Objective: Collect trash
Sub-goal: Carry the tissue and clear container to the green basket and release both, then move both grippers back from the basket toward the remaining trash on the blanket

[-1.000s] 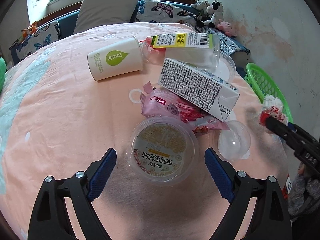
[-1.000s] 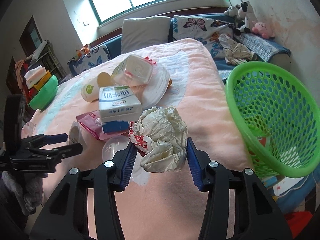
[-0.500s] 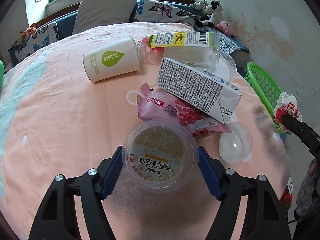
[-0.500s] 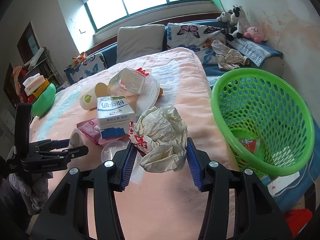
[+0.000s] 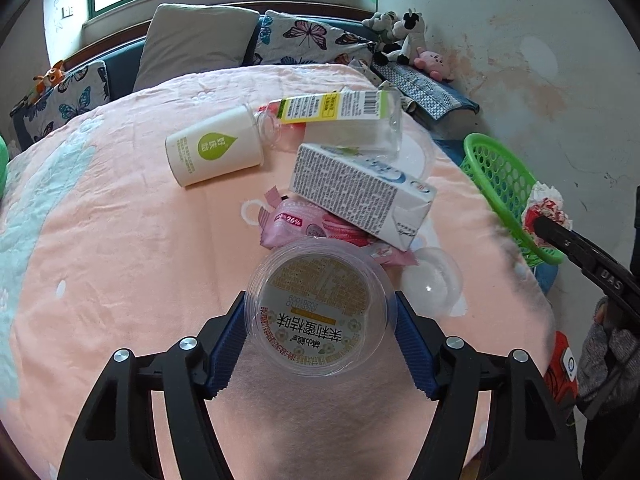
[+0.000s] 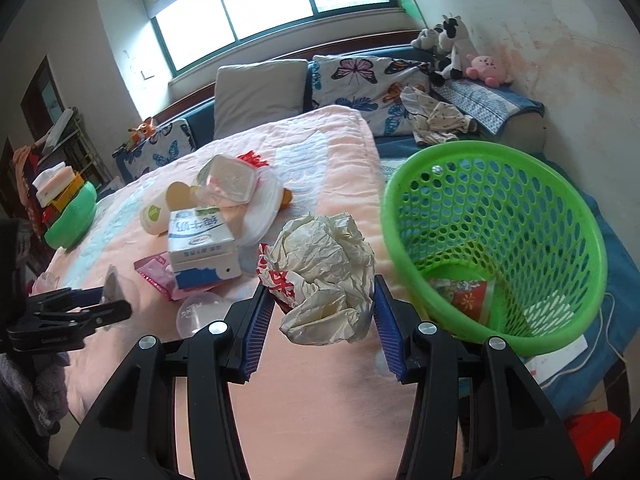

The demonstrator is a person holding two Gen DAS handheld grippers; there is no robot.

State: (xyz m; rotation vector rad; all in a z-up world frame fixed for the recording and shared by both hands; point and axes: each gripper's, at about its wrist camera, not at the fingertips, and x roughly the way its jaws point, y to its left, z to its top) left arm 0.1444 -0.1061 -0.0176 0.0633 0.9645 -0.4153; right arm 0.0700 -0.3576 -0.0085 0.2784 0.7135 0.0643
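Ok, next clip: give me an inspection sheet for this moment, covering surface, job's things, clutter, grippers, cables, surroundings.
Surface: pink quilted bedspread, wrinkled.
Job's things: crumpled cream paper wrapper; round clear plastic tub with a printed lid; white and blue milk carton lying on a pink snack packet; white paper cup with a green leaf logo on its side; green perforated plastic basket beside the bed, some wrappers inside.
Clutter: clear plastic dome; clear rectangular box with a yellow label.
Grippers: left gripper shut on the tub; right gripper shut on the wrapper.
Cables: white cord by the basket.
Surroundings: butterfly-print pillows, plush toys, window.
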